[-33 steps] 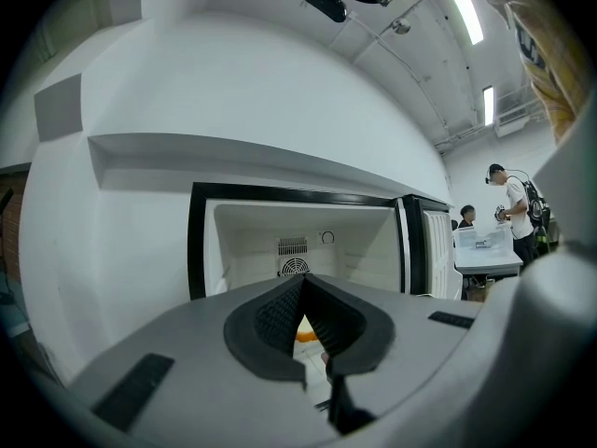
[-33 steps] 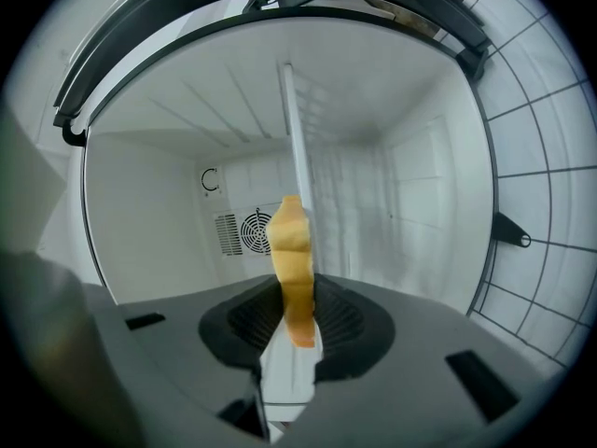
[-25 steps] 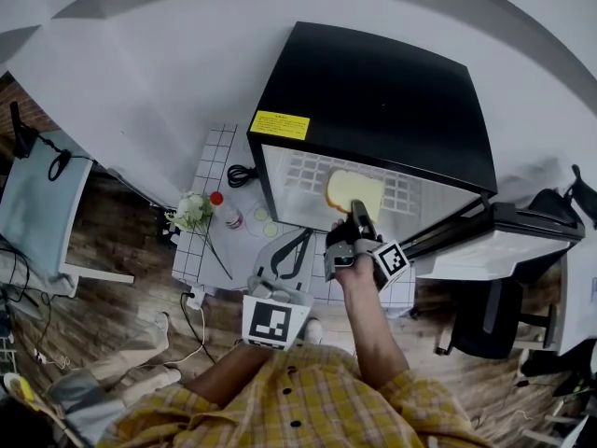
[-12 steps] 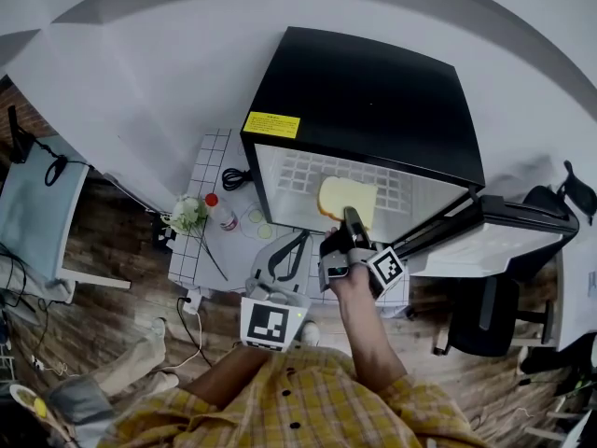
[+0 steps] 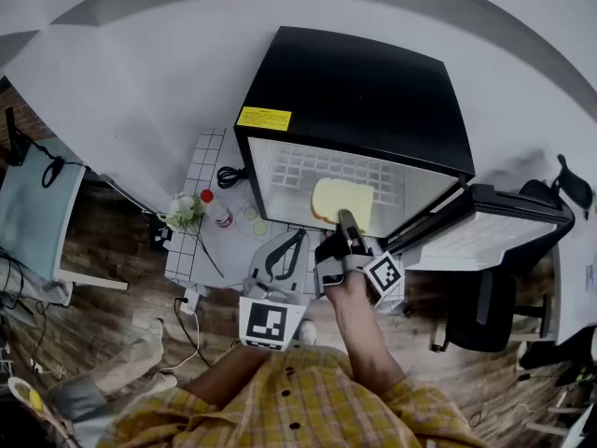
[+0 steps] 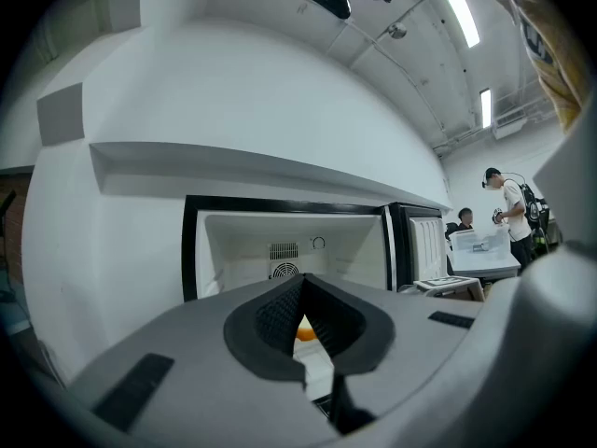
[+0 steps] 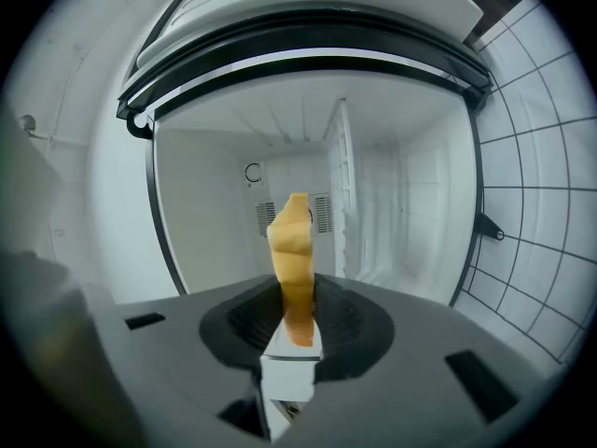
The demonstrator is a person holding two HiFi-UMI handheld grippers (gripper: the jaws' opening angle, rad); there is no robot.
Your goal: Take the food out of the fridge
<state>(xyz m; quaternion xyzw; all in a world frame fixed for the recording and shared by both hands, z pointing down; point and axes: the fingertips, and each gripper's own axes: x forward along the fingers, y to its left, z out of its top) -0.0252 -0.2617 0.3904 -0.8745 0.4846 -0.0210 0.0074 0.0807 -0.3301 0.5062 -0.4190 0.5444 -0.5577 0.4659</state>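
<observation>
Clamping my right gripper [image 5: 345, 222] on a bread slice [image 5: 341, 202], which sits at the open front of the black mini fridge [image 5: 354, 91]. My left gripper [image 5: 298, 236], jaws together on nothing, hovers just before the fridge, beside the right one.

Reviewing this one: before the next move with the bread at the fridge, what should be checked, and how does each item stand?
1. Right gripper shut on the bread slice, pads on its lower edge: ok.
2. Fridge door swung wide, out of the path: ok.
3. Slice clear of the wire shelf: cannot tell.
4. Left gripper shut, empty, off to the side of the slice: ok.
5. Other food inside the fridge: cannot tell.
</observation>
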